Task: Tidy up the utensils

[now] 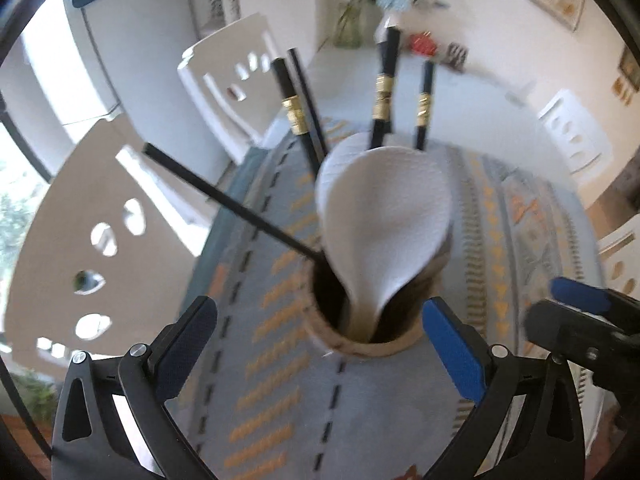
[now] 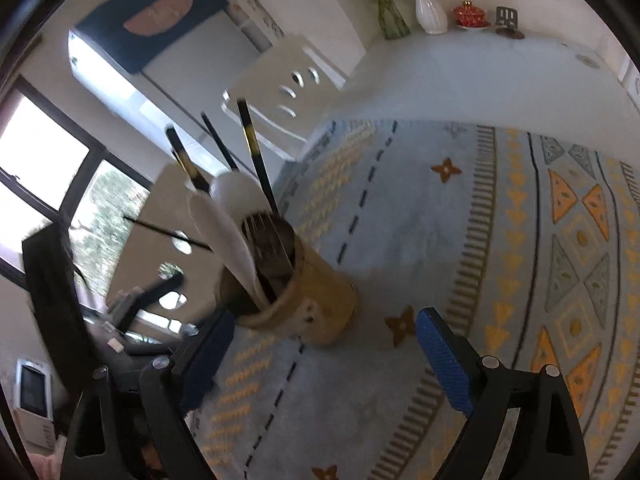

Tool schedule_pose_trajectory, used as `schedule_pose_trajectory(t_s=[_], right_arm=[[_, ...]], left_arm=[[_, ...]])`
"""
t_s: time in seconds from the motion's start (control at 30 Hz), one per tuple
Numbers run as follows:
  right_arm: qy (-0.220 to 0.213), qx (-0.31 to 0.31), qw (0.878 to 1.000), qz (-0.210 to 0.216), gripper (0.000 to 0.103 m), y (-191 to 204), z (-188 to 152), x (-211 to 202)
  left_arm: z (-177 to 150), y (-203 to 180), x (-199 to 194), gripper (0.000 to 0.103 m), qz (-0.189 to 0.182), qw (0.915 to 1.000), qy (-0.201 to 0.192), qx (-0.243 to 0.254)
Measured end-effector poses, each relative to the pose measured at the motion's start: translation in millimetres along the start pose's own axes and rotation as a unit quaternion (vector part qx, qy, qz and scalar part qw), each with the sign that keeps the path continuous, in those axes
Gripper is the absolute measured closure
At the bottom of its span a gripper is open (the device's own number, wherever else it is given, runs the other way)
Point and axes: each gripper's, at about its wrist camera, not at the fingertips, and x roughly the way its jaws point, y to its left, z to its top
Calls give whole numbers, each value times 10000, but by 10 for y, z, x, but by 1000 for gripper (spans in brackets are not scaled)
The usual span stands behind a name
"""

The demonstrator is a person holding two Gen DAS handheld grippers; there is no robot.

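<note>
A tan cylindrical utensil holder (image 1: 360, 344) (image 2: 320, 304) stands on the patterned tablecloth. A white rice paddle (image 1: 384, 216) (image 2: 224, 216), several black chopsticks with gold bands (image 1: 382, 92) (image 2: 254, 148) and metal forks (image 2: 268, 236) stick up out of it. One thin black chopstick (image 1: 224, 200) leans far out to the left. My left gripper (image 1: 320, 348) hovers over the holder's near rim, open, with nothing between its blue pads. My right gripper (image 2: 326, 360) is open just in front of the holder and holds nothing. In the left wrist view it shows at the right edge (image 1: 580, 312).
White chairs (image 1: 100, 216) (image 2: 288, 92) stand along the table's left side, and another (image 1: 572, 132) on the right. A glass vase of flowers (image 1: 348, 20), a white vase (image 2: 430, 12) and a red lidded pot (image 2: 468, 14) sit at the far end. The tablecloth (image 2: 460, 240) stretches right of the holder.
</note>
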Motion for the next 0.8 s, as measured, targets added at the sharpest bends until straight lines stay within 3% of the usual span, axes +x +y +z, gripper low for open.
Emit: schedule_pose_trajectory(t_s=[0.13,0.27,0.8], right_arm=[[104,1,9992,-378,5,-7,32,-74],[488,33,9947,-910,5,-72,36,-63],[730,539,9918,-903,5,-360,-166,11]], left_arm=[[-35,90,29,0,-30,9998,56,-168],[-37,66,107,0,111,9996,235,-86],[-13,-246,88,0,96,9990,226,374]])
